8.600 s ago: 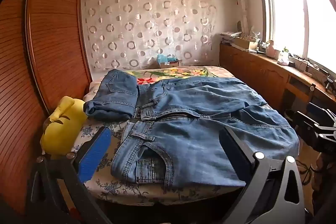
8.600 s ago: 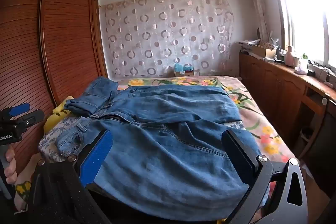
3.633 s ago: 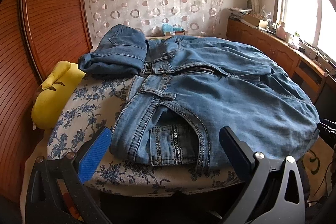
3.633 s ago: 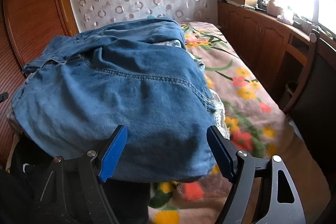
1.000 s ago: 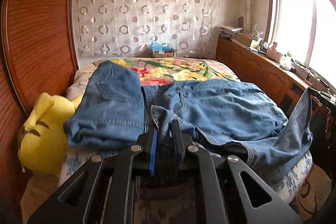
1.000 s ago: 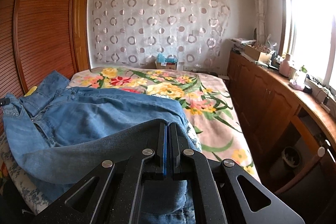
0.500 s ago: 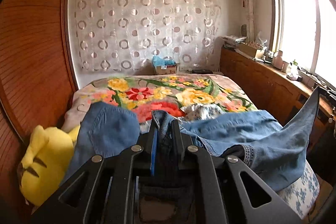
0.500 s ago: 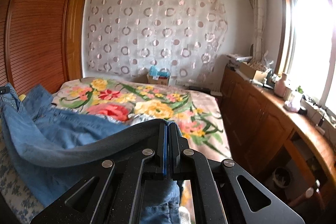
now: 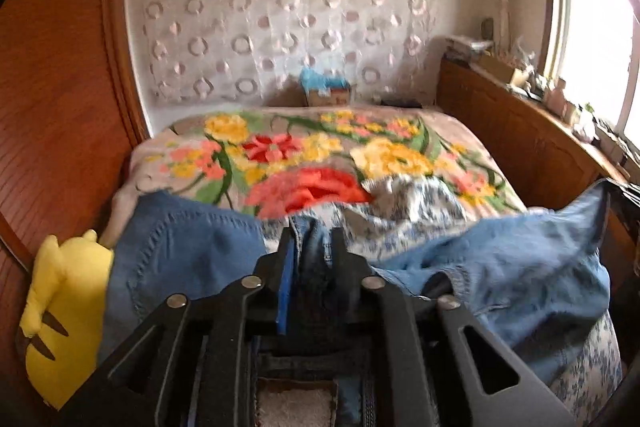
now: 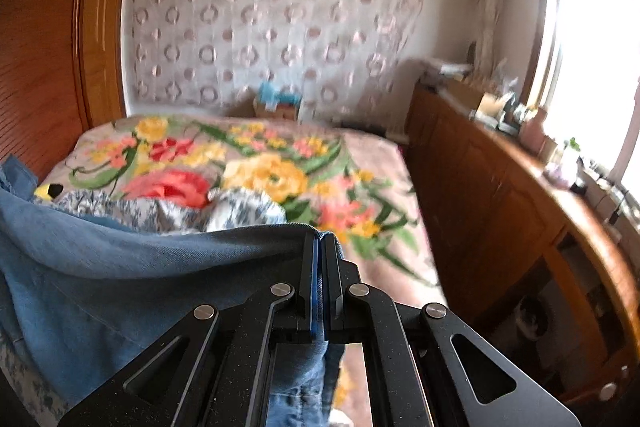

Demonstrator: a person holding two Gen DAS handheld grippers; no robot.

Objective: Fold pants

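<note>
The blue jeans [image 9: 520, 259] lie bunched across the near end of the bed, one edge lifted. My left gripper [image 9: 311, 239] has the denim waistband between its jaws, which are opening; the pads look slightly apart from the cloth. In the right wrist view the jeans [image 10: 120, 267] hang to the left as a raised fold, and my right gripper [image 10: 320, 239] is shut on their edge. Both views are motion-blurred. A second, folded pair of jeans [image 9: 180, 251] lies at the left, beside the left gripper.
A floral blanket [image 9: 304, 155] covers the far part of the bed. A yellow plush toy [image 9: 60, 287] sits at the left against the wooden wardrobe [image 9: 60, 107]. A long wooden cabinet [image 10: 500, 187] with clutter runs along the right, under the window.
Both grippers have moved forward over the bed, carrying the jeans' edge with them, so more of the floral blanket shows. The left jaws have widened slightly; the right stay shut.
</note>
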